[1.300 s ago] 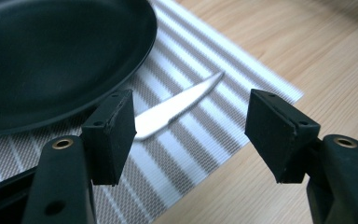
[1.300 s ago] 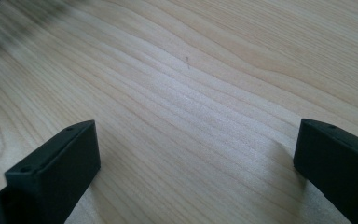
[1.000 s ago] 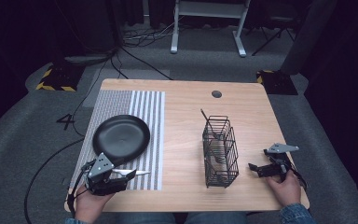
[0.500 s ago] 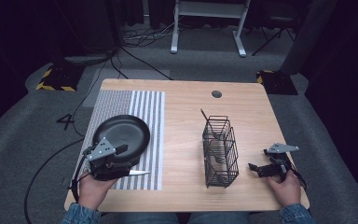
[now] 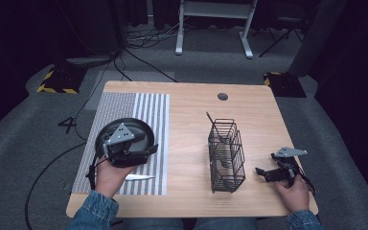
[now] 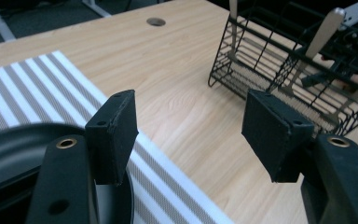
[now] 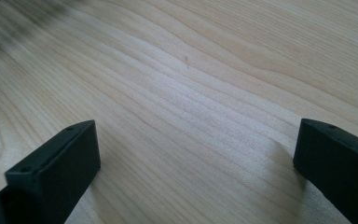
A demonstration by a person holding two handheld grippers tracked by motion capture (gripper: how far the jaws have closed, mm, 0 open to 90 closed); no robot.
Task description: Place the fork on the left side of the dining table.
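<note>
High view: left claw [image 5: 148,149] gapes over plate [image 5: 139,129]

The light wooden counter [image 5: 187,103] carries a grey-and-white striped mat [image 5: 148,103] at its left and a black wire cutlery basket [image 5: 226,155] toward its right, well apart.

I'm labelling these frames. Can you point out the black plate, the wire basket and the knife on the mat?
black plate [image 5: 141,132]: high view, far right rim.
wire basket [image 5: 226,155]: high view, near its middle wires.
knife [image 5: 139,177]: high view, silver blade on the striped mat.
</note>
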